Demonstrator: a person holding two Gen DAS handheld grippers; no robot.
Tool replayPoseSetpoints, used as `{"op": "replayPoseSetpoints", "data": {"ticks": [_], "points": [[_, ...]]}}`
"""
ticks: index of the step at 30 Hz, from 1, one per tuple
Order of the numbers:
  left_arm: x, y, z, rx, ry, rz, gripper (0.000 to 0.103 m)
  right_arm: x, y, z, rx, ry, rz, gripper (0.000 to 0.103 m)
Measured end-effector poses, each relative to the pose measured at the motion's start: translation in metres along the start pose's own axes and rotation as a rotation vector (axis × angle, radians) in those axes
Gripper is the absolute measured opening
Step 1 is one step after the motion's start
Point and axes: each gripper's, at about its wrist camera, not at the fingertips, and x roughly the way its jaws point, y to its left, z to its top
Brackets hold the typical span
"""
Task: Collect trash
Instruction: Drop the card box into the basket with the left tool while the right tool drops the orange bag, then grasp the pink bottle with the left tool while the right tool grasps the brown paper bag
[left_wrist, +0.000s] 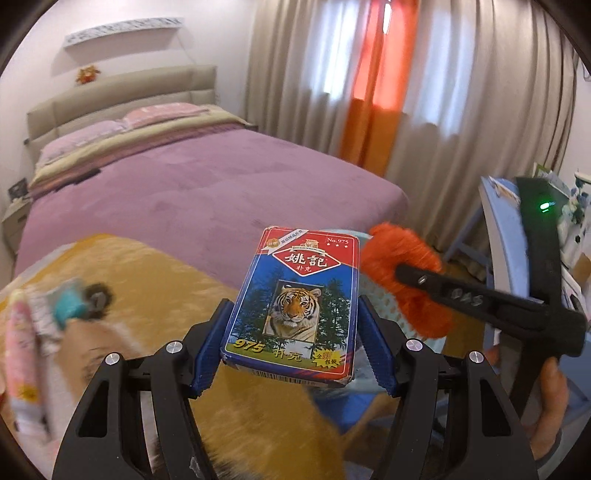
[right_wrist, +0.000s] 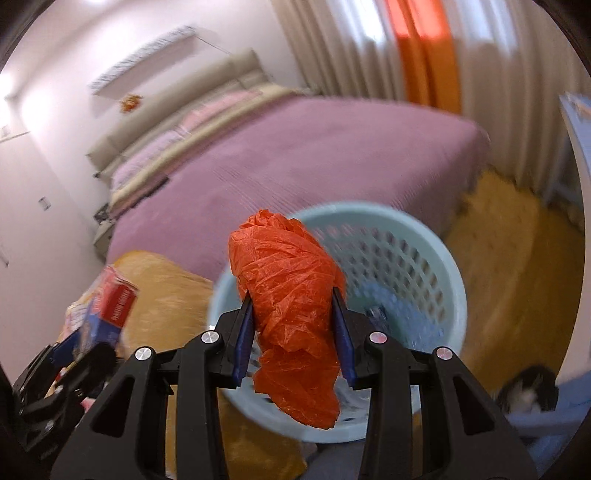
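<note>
My left gripper (left_wrist: 291, 332) is shut on a playing-card box (left_wrist: 299, 299) with a tiger picture, held above the yellow rug. My right gripper (right_wrist: 293, 325) is shut on a crumpled orange plastic bag (right_wrist: 291, 302) and holds it over the near rim of a pale blue perforated basket (right_wrist: 413, 258). In the left wrist view the right gripper (left_wrist: 410, 275) with the orange bag (left_wrist: 402, 258) is to the right of the card box. In the right wrist view the left gripper (right_wrist: 79, 334) with the card box (right_wrist: 107, 310) is at the lower left.
A bed with a purple cover (left_wrist: 207, 184) fills the background, curtains (left_wrist: 443, 92) behind it. A yellow rug (right_wrist: 517, 266) covers the floor. Blurred small items (left_wrist: 44, 314) lie at the left. A blue-and-white chair (left_wrist: 506, 236) stands at the right.
</note>
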Motion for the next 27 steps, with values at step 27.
{"op": "replayPoseSetpoints", "data": {"ticks": [27], "points": [[-0.036, 0.020, -0.008, -0.172, -0.063, -0.102, 0.079, -0.033, 0.034, -0.020, -0.110, -0.058, 0.093, 0.054]]}}
